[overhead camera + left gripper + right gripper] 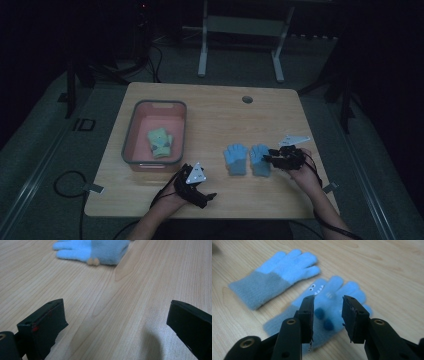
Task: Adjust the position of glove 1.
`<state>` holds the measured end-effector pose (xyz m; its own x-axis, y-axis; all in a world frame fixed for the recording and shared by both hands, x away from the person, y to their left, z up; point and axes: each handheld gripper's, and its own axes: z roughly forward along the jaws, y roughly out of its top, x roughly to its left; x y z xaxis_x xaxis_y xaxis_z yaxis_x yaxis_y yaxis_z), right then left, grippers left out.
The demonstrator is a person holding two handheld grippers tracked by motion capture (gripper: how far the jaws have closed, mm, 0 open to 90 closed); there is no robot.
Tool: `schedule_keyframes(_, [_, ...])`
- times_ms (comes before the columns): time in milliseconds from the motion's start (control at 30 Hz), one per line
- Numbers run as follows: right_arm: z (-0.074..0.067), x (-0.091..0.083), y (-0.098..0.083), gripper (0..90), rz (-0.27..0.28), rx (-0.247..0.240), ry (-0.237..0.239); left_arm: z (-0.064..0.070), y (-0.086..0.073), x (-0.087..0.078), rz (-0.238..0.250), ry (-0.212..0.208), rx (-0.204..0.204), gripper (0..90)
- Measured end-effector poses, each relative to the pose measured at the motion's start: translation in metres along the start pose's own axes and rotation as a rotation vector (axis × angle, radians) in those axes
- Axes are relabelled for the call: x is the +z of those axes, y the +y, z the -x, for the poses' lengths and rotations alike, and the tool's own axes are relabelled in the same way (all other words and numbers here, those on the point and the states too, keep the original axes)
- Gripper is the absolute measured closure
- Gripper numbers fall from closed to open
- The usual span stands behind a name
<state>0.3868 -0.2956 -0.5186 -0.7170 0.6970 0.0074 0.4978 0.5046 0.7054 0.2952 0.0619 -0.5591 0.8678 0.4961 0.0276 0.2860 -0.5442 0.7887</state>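
Counted on one desk (pixel 215 120): two blue gloves, one (pixel 236 159) lying just beside the other (pixel 259 160); one pink bin (pixel 131 134) holding one yellow-green glove bundle (pixel 160 142); two claws, left (pixel 210 196) and right (pixel 266 157).

The high view looks forward and down from above the person's side, taking in the whole worktop (pixel 210 100) from far off. The left gripper view sits low, skimming the wood towards a blue glove (pixel 92 250) farther off. The right gripper view looks steeply down, close over two blue gloves (pixel 277 275). All three views share these gloves and the wood around them
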Motion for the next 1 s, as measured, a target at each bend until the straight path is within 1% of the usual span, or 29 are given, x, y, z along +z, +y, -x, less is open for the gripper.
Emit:
schedule_keyframes(67, [-0.002, 0.005, -0.003, 61.2, -0.014, -0.008, 0.000, 0.000, 0.000, 0.000, -0.001, -0.001, 0.001, 2.0])
schedule_keyframes(133, [-0.004, 0.010, -0.006, 61.1, -0.028, -0.006, 0.010, 0.000, 0.000, 0.000, 0.000, 0.000, 0.003, 2.0])
schedule_keyframes(233, [-0.005, 0.020, -0.012, 61.4, -0.063, -0.009, 0.001, 0.000, 0.000, 0.000, 0.002, 0.000, 0.002, 2.0])
schedule_keyframes(267, [-0.005, 0.021, -0.014, 62.0, -0.054, -0.006, -0.002, 0.000, 0.000, 0.000, 0.004, 0.000, 0.002, 2.0])
schedule_keyframes(333, [-0.005, 0.021, -0.015, 67.0, -0.050, -0.004, -0.003, 0.000, 0.000, 0.000, 0.002, -0.002, 0.002, 2.0])
schedule_keyframes(400, [-0.006, 0.021, -0.015, 77.0, -0.054, 0.008, -0.016, 0.000, 0.000, 0.000, 0.000, -0.002, 0.002, 2.0])
schedule_keyframes(433, [-0.007, 0.021, -0.014, 79.4, -0.059, 0.020, -0.021, 0.000, 0.000, 0.000, 0.001, -0.002, 0.002, 2.0])
schedule_keyframes(500, [-0.009, 0.021, -0.012, 82.1, -0.069, 0.039, -0.040, 0.000, 0.000, 0.000, 0.002, 0.000, -0.001, 2.0])
schedule_keyframes(533, [-0.010, 0.021, -0.011, 83.0, -0.076, 0.035, -0.050, 0.000, 0.000, 0.000, 0.003, -0.001, -0.002, 2.0])
schedule_keyframes(600, [-0.010, 0.021, -0.010, 83.7, -0.077, 0.035, -0.053, 0.000, 0.000, 0.000, 0.003, -0.002, -0.003, 2.0])
schedule_keyframes(633, [-0.011, 0.018, -0.006, 84.5, -0.070, 0.045, -0.057, 0.000, 0.000, 0.000, 0.003, -0.003, -0.003, 2.0])
schedule_keyframes(700, [-0.012, 0.012, 0.000, 84.6, -0.053, 0.046, -0.053, 0.000, 0.000, 0.000, 0.004, -0.003, -0.003, 1.9])
schedule_keyframes(833, [-0.018, -0.002, 0.015, 84.7, -0.012, 0.014, -0.040, 0.000, 0.000, 0.000, 0.004, -0.002, -0.001, 2.0])
schedule_keyframes(933, [-0.023, -0.010, 0.028, 84.7, 0.023, 0.012, -0.003, 0.000, 0.000, 0.000, 0.002, -0.002, -0.001, 1.9])
schedule_keyframes(1000, [-0.028, -0.013, 0.036, 84.7, 0.035, 0.003, 0.022, 0.000, 0.000, 0.000, 0.003, -0.001, -0.002, 2.0])
